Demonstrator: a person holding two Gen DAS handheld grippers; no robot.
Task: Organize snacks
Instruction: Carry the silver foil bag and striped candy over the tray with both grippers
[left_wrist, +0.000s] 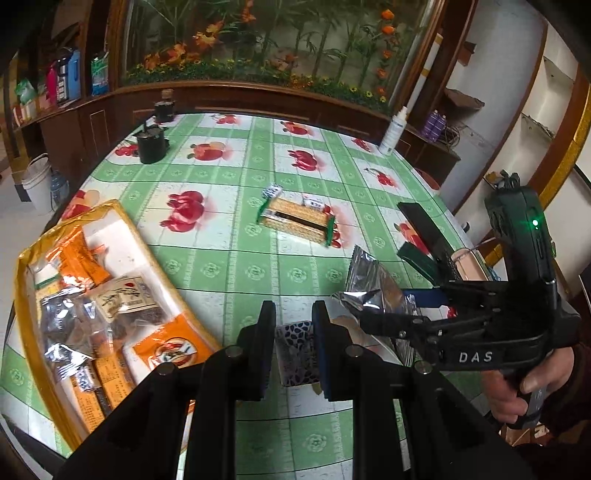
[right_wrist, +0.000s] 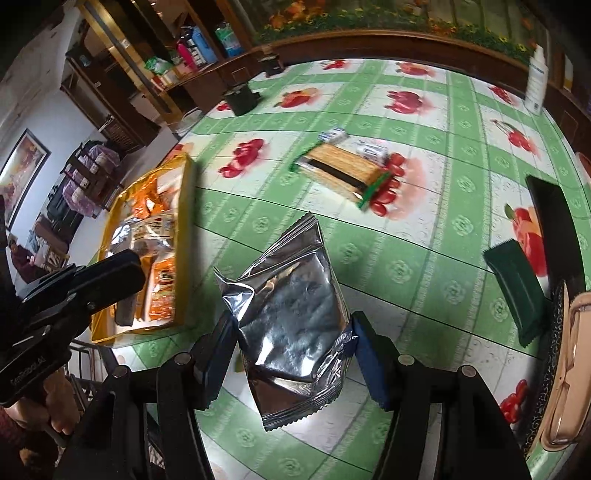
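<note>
The silver foil snack packet (right_wrist: 291, 306) hangs clear of the worktop (right_wrist: 424, 229), pinched at its sides by the right hand-held gripper (right_wrist: 295, 354). I judge it bound for the orange-rimmed snack tray (right_wrist: 186, 236) at the left, so carry it level and let go low over a gap. The left hand-held gripper (left_wrist: 293, 350) is nearly closed on a small patterned packet (left_wrist: 295, 350)

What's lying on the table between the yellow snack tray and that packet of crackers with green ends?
Nothing: between the yellow tray and the cracker packet only the fruit-print tablecloth shows, in both wrist views.
</note>
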